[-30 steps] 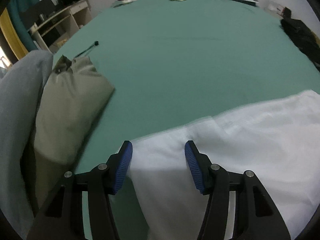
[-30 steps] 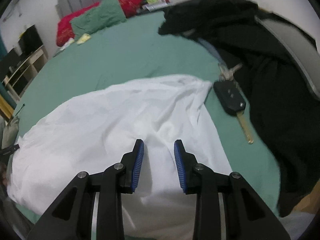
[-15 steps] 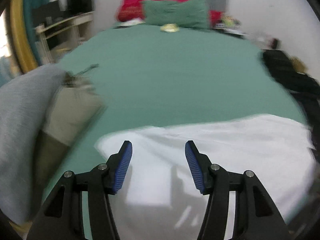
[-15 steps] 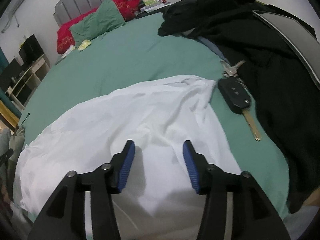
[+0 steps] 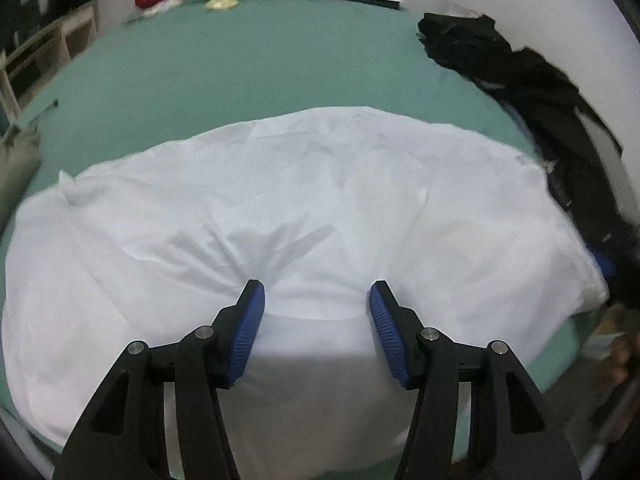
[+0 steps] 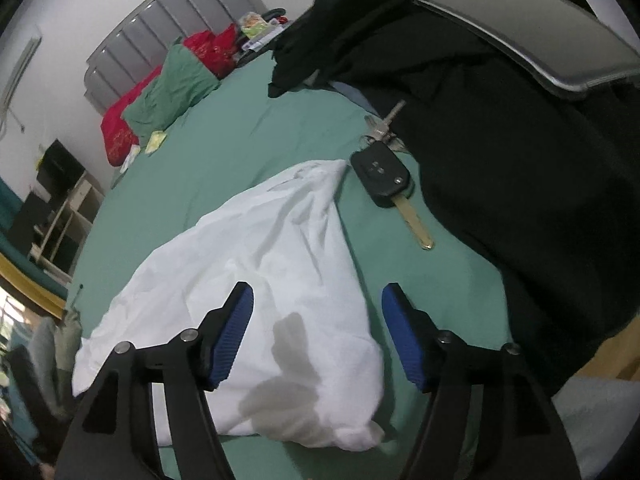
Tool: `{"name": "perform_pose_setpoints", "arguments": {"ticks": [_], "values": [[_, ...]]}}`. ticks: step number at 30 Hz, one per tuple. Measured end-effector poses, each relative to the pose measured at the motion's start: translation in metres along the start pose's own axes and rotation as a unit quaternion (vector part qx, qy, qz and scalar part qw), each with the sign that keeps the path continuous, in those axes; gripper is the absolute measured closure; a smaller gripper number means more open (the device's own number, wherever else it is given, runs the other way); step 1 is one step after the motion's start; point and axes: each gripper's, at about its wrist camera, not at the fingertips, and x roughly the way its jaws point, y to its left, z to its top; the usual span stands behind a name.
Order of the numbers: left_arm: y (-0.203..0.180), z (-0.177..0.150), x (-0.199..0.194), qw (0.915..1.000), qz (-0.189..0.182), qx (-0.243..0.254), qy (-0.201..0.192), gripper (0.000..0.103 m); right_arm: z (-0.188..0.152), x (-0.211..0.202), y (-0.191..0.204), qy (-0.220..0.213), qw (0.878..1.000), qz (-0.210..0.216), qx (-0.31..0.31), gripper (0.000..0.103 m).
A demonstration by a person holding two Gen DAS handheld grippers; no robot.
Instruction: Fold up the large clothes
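We see the white garment (image 5: 320, 208) spread flat across the green bedsheet (image 5: 248, 64), filling the middle and lower part of the left wrist frame. Left gripper (image 5: 317, 300) sits at lower centre over the cloth, jaws spread wide, nothing pinched between the blue pads (image 5: 249, 336). We read it as released.

Right wrist view: the same garment runs from lower left up to a point at frame centre, rumpled, a grey shadow on it near the bottom. Right gripper (image 6: 317, 300) is at the bottom of the frame and its jaws are opening. The left pad is over the cloth, the right pad over bare sheet just past the garment's right edge. Cloth lies below the gap but the pads do not press it.

A car key (image 6: 386, 182) with its blade out lies on the sheet just right of the garment's upper tip, close to it; we cannot tell if they touch. Dark clothes (image 6: 520, 160) are piled along the right side. Green pillow (image 6: 176, 84) and red pillow (image 6: 120, 124) sit at upper left against the grey headboard (image 6: 168, 28). An olive folded item (image 5: 16, 168) is at the left edge of the left wrist frame.
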Motion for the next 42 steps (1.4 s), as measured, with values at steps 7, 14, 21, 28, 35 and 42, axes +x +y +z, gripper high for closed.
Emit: {"name": "perform_pose_setpoints", "arguments": {"ticks": [7, 14, 21, 28, 35, 42], "values": [[-0.008, -0.001, 0.000, 0.9997, 0.022, -0.012, -0.004, 0.045, -0.006, 0.016, 0.002, 0.037, 0.999, 0.030, 0.010, 0.025], [-0.004, -0.008, -0.001, 0.9992, 0.023, -0.019, -0.027, 0.045, -0.014, 0.032, 0.030, 0.052, 0.996, 0.057, -0.035, 0.008], [-0.001, -0.009, 0.000, 0.9992, 0.013, -0.021, -0.031, 0.045, -0.028, 0.061, 0.064, 0.118, 0.973, 0.194, -0.026, 0.008], [-0.002, -0.008, 0.001, 0.9992, 0.014, -0.018, -0.032, 0.045, -0.037, 0.075, 0.083, 0.126, 0.975, 0.181, -0.009, 0.074], [-0.006, -0.005, -0.002, 0.9993, 0.019, 0.001, -0.032, 0.045, -0.032, 0.049, 0.124, 0.063, 0.983, 0.150, -0.081, 0.078], [0.021, -0.002, -0.028, 0.9993, -0.001, -0.023, -0.030, 0.045, -0.030, 0.033, 0.158, 0.029, 0.983, 0.088, -0.159, 0.078]]}}
